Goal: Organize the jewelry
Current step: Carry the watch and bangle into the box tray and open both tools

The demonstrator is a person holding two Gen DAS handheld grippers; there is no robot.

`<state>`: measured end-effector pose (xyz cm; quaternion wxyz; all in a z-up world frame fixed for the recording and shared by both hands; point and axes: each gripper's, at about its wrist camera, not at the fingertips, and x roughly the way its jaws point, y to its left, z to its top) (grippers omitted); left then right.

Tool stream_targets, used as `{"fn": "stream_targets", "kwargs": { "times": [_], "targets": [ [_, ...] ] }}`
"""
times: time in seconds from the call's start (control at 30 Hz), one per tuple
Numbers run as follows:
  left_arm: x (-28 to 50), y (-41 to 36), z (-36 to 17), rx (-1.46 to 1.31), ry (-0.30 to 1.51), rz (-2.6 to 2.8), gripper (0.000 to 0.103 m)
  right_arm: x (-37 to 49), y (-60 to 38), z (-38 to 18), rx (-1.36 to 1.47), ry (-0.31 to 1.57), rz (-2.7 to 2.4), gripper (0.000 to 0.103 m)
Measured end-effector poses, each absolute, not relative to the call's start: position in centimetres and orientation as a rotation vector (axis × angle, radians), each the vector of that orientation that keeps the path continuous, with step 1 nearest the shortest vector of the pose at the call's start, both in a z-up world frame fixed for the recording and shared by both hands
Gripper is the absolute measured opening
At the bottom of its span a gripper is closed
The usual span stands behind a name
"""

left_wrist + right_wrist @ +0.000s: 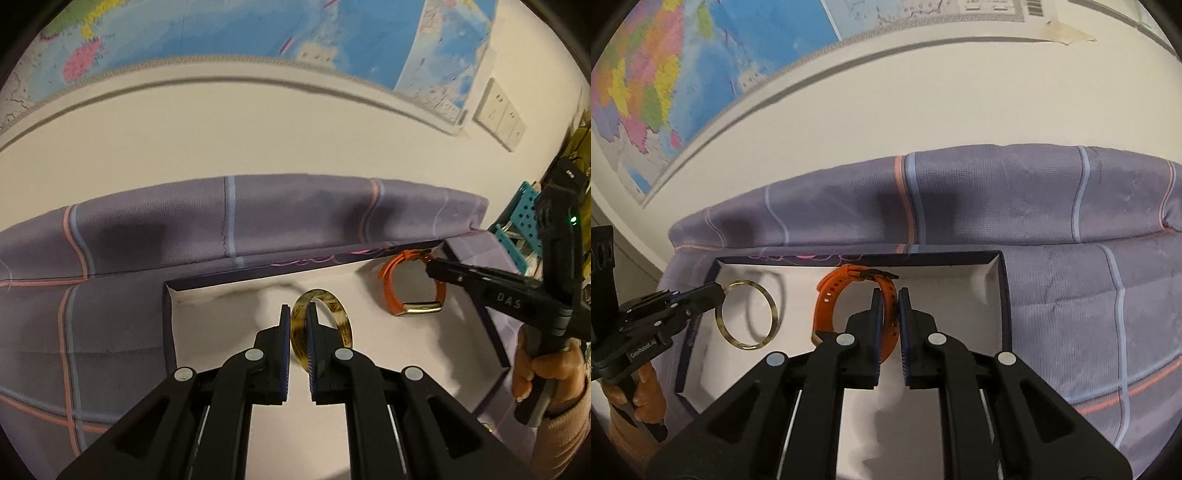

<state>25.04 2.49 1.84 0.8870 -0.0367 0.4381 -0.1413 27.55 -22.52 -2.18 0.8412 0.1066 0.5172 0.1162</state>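
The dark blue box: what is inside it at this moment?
Inside the box: a tortoiseshell bangle held by the left gripper and an orange watch held by the right gripper. The near floor is hidden.

Both grippers are working inside the open box (1004, 295), whose dark walls are limiting sideways travel. The bangle (748, 314) and orange watch (827, 306) are occupying its left and middle floor; the white floor at right is lying unobstructed.
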Motion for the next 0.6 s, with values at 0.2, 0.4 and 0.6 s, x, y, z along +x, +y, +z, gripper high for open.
{"fn": "stream_targets", "kwargs": {
  "times": [0.2, 0.4, 0.6],
  "targets": [
    [26.3, 2.5, 0.6, -0.041, 0.948, -0.236, 0.004, 28.2, -22.5, -2.9, 0.189, 1.12, 0.203, 0.008],
    [26.9, 2.2, -0.1, -0.023, 0.975, -0.195, 0.004, 27.6, -23.0, -2.1, 0.164, 1.087, 0.15, 0.025],
    [25.0, 2.5, 1.9, -0.004, 0.902, -0.192, 0.032, 23.9, -23.6, 1.3, 0.186, 0.988, 0.215, 0.043]
  ]
}}
